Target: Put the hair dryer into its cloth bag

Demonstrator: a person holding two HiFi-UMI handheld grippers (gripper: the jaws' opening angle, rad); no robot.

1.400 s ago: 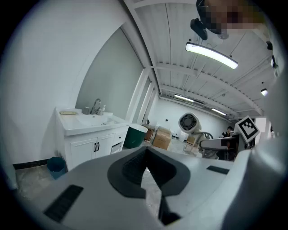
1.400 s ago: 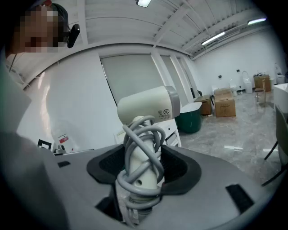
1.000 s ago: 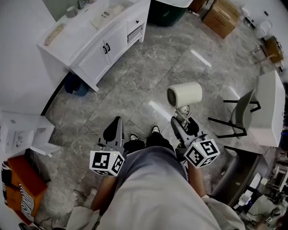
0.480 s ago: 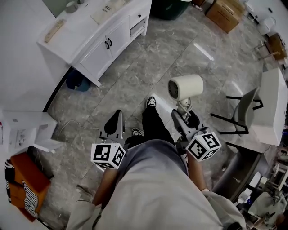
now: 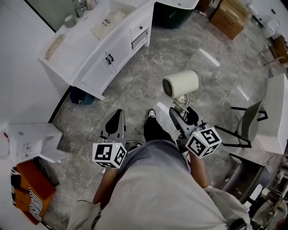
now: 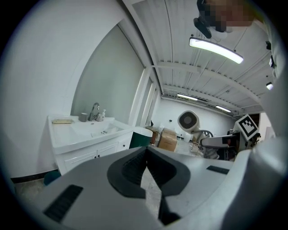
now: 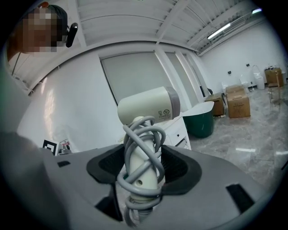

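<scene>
A cream hair dryer (image 5: 181,84) stands upright over the marble floor, its grey cord wound round the handle. My right gripper (image 5: 181,115) is shut on that handle; in the right gripper view the hair dryer (image 7: 148,105) rises from between the pads of the right gripper (image 7: 141,167). My left gripper (image 5: 115,120) is held level beside it, shut with nothing in it; in the left gripper view the tips of the left gripper (image 6: 146,155) meet. The hair dryer (image 6: 188,121) shows there at the right. No cloth bag is plainly in view.
A white vanity cabinet (image 5: 103,42) with a sink stands ahead to the left, with a dark green bin (image 5: 168,13) and cardboard boxes (image 5: 229,18) beyond. A chair (image 5: 247,123) and white table (image 5: 278,112) are at the right. A white box (image 5: 31,141) and orange striped cloth (image 5: 28,193) lie at the left.
The person has stepped forward, one foot now out in front. Both grippers and the held hair dryer have travelled along with them, and the vanity cabinet is a little nearer.
</scene>
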